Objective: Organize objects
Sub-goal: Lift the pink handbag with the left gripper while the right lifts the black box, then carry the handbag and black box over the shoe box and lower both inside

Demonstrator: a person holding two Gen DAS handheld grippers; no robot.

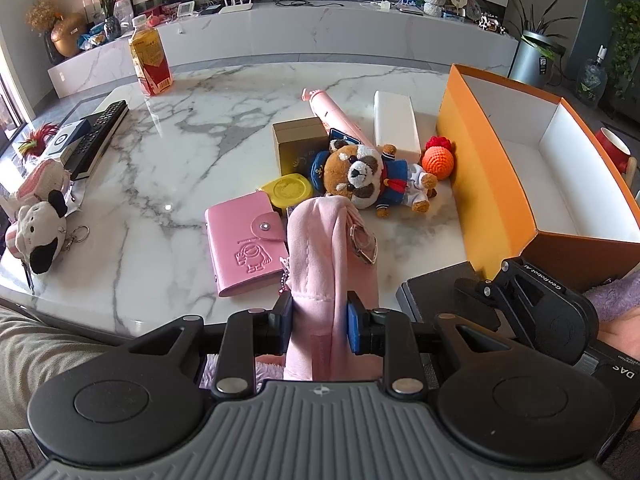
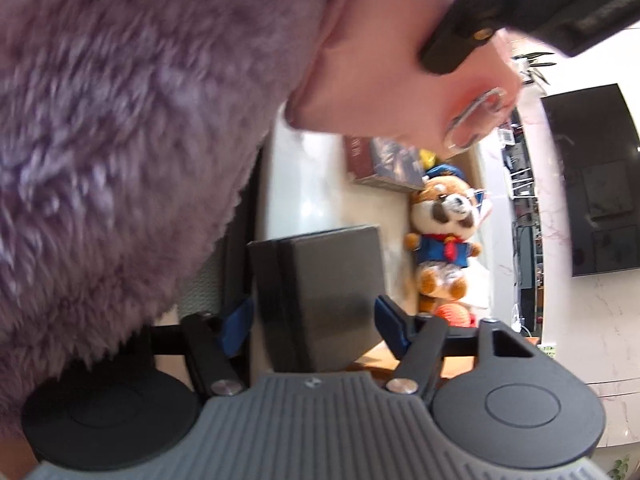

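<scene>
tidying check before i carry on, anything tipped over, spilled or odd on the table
Nothing is spilled or damaged. The bear plush lies on its back beside the orange box, and the cow plush lies flopped near the table edge. The box is empty, so the small items are loose on the marble.

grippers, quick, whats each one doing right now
Left gripper: shut on the pink fabric pouch.
Right gripper: open, its fingers either side of the dark grey box, not clearly pressing it.
</scene>
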